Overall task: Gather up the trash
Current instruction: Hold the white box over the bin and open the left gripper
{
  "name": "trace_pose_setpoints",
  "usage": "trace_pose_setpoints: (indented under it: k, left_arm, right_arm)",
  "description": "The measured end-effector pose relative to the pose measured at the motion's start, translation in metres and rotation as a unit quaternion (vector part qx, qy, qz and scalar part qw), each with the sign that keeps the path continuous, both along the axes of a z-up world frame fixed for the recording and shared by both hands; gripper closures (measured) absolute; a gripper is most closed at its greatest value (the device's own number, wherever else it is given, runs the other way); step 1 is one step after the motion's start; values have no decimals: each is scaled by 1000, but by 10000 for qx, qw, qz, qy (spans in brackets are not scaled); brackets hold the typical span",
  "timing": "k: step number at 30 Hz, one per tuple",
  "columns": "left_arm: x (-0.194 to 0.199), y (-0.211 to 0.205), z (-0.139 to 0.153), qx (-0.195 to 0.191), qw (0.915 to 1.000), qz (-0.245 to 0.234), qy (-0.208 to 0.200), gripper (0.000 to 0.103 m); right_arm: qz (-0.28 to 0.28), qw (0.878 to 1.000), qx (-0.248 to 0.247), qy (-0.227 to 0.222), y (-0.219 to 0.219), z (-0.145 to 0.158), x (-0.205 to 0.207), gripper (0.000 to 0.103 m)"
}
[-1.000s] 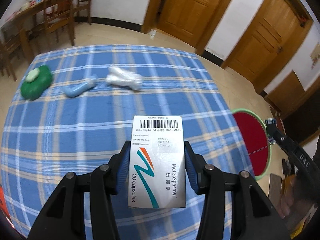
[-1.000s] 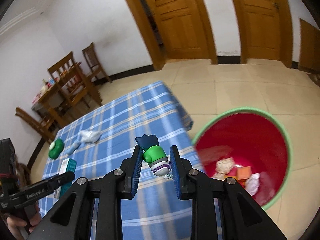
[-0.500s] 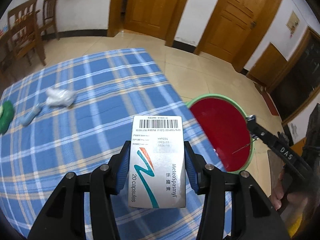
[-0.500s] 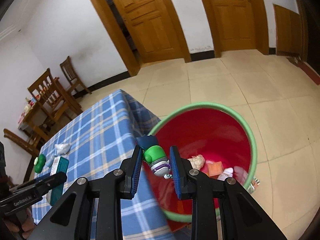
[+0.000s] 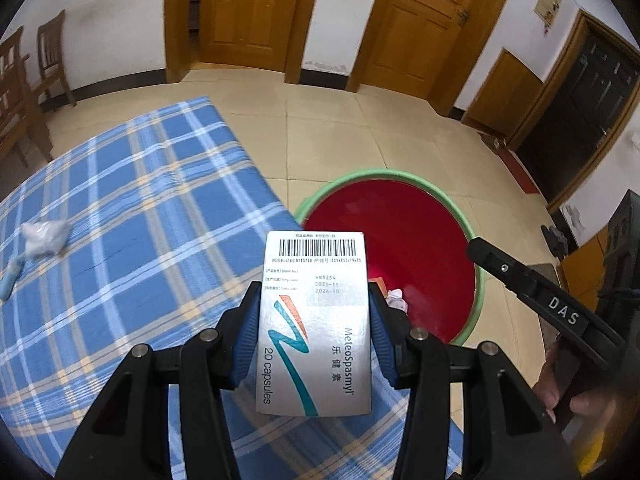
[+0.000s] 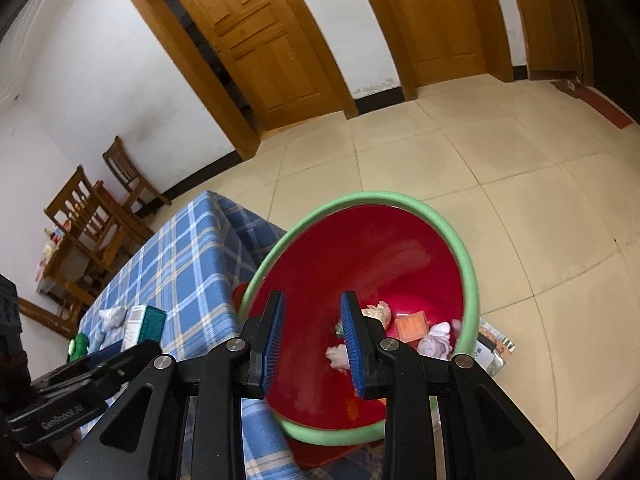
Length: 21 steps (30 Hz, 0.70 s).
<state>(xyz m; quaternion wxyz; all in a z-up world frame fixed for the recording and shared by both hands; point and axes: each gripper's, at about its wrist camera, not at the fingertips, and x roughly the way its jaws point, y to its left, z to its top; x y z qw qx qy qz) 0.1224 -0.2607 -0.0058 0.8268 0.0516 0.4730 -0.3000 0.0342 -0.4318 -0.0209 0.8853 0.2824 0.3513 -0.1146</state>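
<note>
Over the bin (image 6: 470,280), beside the table's (image 5: 120,200) corner, the right gripper (image 6: 312,340) stands part-open and empty. The left gripper (image 5: 314,324) clamps the pill box (image 5: 314,320) above the table edge; carry it fully past the rim before letting go.

A glossy silver cardboard medicine box (image 5: 316,320) is catching light beside a smooth red plastic bin (image 6: 360,264) rimmed in green. Woven plaid tablecloth (image 5: 132,216) is lying matt; far doors (image 6: 264,44) are showing varnished wood.
</note>
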Motion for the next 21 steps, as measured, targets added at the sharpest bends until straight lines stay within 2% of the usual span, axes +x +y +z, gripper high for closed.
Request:
trace_pose_setpoints:
  k: [14,17,21]
  left_arm:
    - [-8,-66,-17,225,9971,-719,-141,52]
    - [-8,-74,-18,240,9968,-738,-179,40]
    - [-8,-78,-18,215,9968,-753,-161,40]
  right_arm:
    - [-571,9983,75,-25,-33,-3,-41,73]
    - [-648,9979,90,-17,-38,-3,-47,73]
    - [-682,9976,105,-18,-41,-4,-50,73]
